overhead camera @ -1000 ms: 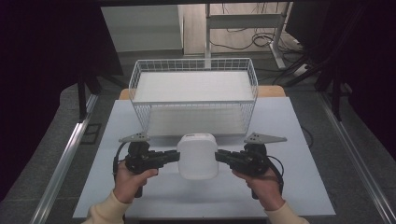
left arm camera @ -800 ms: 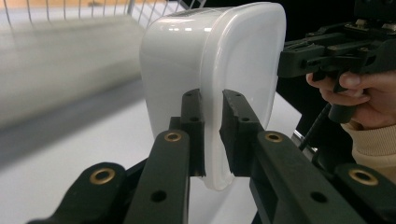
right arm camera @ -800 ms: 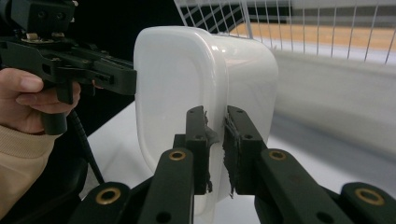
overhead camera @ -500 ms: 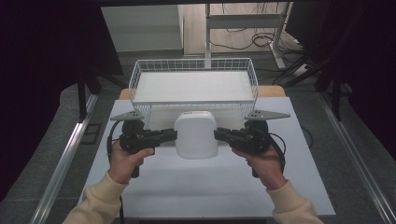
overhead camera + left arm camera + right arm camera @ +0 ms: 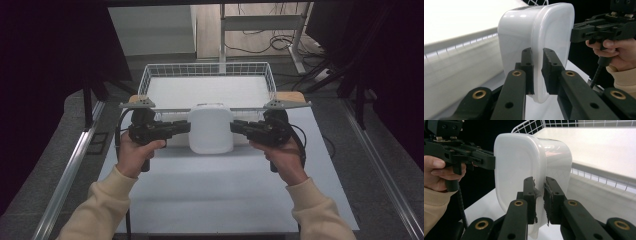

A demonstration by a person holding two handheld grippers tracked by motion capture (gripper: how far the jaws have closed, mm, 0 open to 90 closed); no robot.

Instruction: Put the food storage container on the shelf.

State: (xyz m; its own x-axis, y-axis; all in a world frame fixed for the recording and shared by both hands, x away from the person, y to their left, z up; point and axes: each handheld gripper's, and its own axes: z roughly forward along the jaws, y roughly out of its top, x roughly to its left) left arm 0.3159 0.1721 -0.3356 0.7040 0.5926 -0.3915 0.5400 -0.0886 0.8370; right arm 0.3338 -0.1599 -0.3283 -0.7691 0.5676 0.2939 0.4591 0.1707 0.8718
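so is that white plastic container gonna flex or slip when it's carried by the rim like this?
Probably rigid enough: the white container keeps its shape with the left gripper and right gripper pinching opposite rims. Glossy walls suggest slipperiness. It looks light, likely empty, though its inside is hidden.

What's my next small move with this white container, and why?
Probably carry it forward and a little higher, over the near rim of the wire basket. Both the left gripper and right gripper have jaws clamped on the rim of the white container, which hangs just short of the basket's near wall.
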